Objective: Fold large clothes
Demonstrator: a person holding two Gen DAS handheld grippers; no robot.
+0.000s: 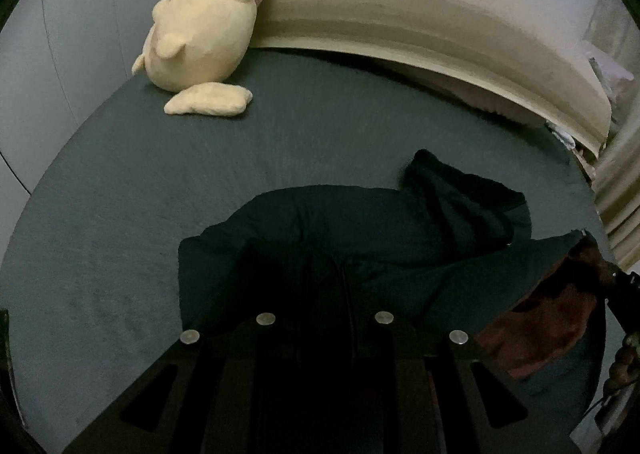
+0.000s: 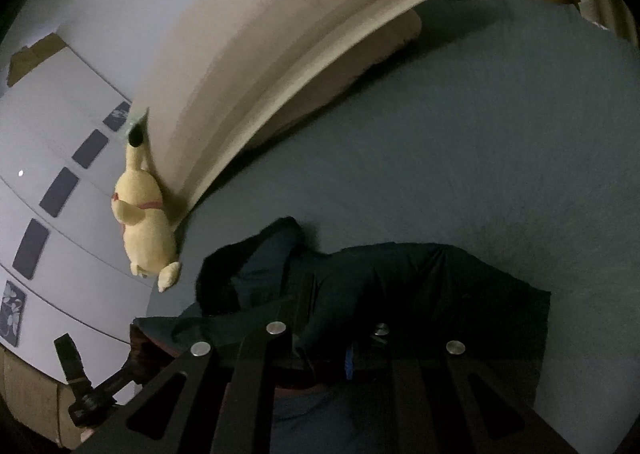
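dark jacket (image 1: 340, 230) on grey bed (image 1: 120, 234) (beige headboard (image 1: 440, 14) behind).

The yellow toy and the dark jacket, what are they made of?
The yellow toy looks like soft plush: fuzzy, matt, rounded and squashy. The dark jacket looks like matt woven cloth that creases; the hood seems lined with something fluffier, perhaps fleece, though the dim light leaves that unsure.

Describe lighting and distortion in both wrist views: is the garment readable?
Left wrist: dim, the dark garment merges with the left gripper; the plush toy is clear. Right wrist: equally dim, strong fisheye bends the headboard; folds by the right gripper are lost.
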